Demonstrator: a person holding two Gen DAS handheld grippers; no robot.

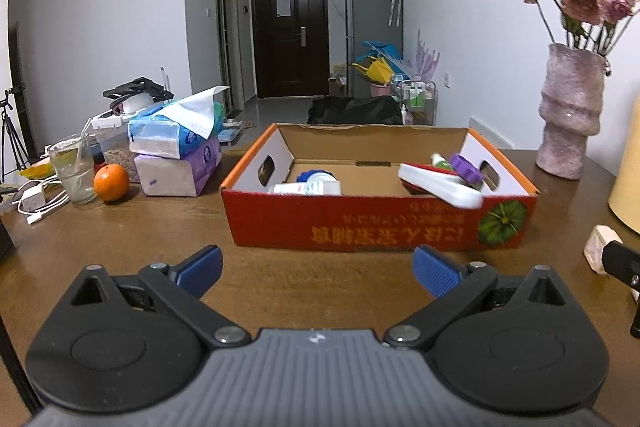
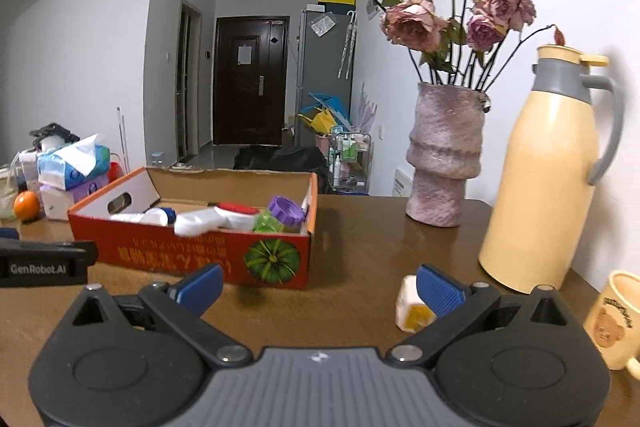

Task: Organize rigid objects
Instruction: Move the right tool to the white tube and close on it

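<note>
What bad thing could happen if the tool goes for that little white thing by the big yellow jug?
1. The right tool is open, and the little white bottle lies beside one finger, not between the two, so closing now might just nudge it away.
2. The yellow jug and the mug stand close by; a wide swing could bump them.
3. The cardboard box already looks crowded, so a dropped item could land on the others.

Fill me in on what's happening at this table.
A person is tidying rigid items into a red cardboard box on the wooden table. Bottles and a purple-capped jar already lie inside. Both grippers are empty, jaws wide open: the left gripper faces the box front, and the right gripper hangs beside a small white container left on the table, possibly the next pick.
</note>
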